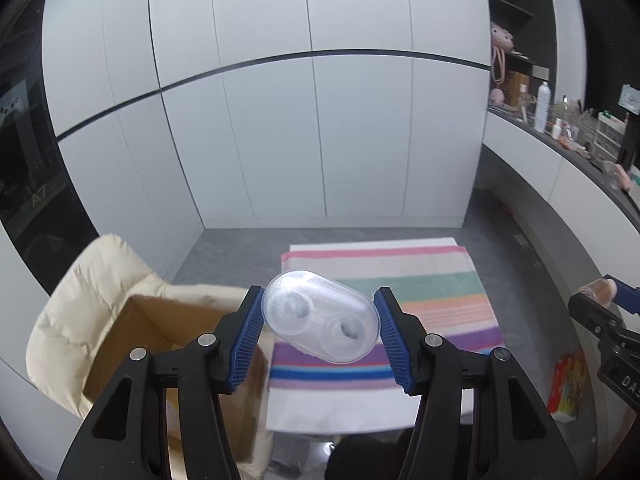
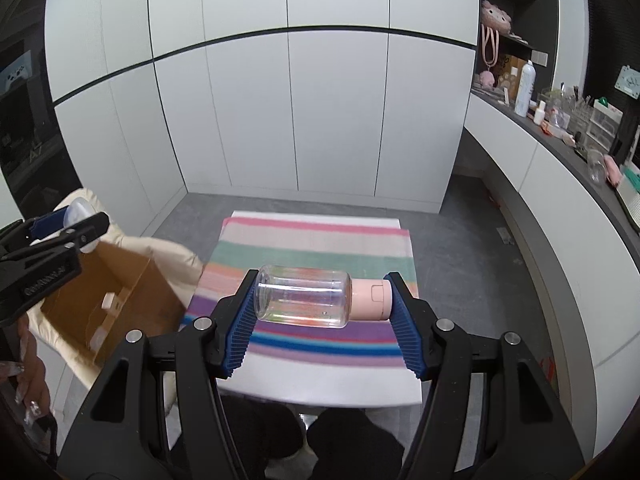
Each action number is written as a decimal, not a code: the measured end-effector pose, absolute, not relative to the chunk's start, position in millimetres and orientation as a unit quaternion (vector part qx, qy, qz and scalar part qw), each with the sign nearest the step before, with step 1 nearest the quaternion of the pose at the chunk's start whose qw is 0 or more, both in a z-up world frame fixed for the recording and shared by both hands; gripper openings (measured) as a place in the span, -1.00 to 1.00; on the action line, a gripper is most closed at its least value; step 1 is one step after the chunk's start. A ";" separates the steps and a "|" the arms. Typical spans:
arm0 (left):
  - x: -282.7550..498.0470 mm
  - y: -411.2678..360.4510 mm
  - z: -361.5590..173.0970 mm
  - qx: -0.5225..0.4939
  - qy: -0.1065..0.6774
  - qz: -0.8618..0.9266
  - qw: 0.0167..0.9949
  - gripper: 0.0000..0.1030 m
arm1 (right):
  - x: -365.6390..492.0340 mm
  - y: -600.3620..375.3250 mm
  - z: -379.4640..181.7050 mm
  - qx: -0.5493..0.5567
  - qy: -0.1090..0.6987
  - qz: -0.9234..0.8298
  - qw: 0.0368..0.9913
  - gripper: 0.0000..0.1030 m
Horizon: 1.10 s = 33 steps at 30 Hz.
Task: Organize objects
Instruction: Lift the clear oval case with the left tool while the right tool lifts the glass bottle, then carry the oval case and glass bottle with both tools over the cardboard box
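- My left gripper [image 1: 320, 322] is clenched on a clear oval plastic case [image 1: 321, 317]: the blue ribbed fingers [image 1: 248, 336] press on its two ends, and it hangs tilted between them with two round wells showing through it.
- My right gripper [image 2: 322, 300] is clenched on a clear bottle with a pink cap [image 2: 320, 297], lying crosswise: one finger is on its base, the other on the cap.
- Beyond and below both pairs of fingers lies a striped towel [image 2: 316, 256] spread over a white surface.
- Left of my left fingers, and lower, an open cardboard box [image 1: 160, 344] sits on a cream padded chair [image 1: 100, 276].
- From the right wrist view my left gripper hangs just above that box's near corner.
- Far to the right of my right fingers a dark counter [image 2: 560, 140] carries bottles and small organisers.
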State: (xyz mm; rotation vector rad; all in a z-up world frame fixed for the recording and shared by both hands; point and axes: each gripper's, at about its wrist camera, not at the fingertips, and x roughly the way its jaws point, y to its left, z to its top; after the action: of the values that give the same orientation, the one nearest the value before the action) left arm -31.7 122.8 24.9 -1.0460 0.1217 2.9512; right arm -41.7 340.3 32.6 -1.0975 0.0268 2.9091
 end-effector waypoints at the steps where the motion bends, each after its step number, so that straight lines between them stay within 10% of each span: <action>1: -21.2 119.5 21.5 -0.339 0.034 0.940 0.009 0.11 | -33.9 339.9 30.3 -0.354 0.010 0.935 0.014 0.24; 33: 87.3 50.1 -31.2 -0.401 0.021 0.915 -0.027 0.11 | 55.8 319.1 -31.5 -0.428 -0.007 0.904 -0.020 0.24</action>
State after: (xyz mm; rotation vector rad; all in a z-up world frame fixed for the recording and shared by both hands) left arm 87.3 50.1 -31.2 -1.2815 0.0665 2.9257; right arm 55.8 319.1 -31.5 -1.3606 -0.0207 2.8762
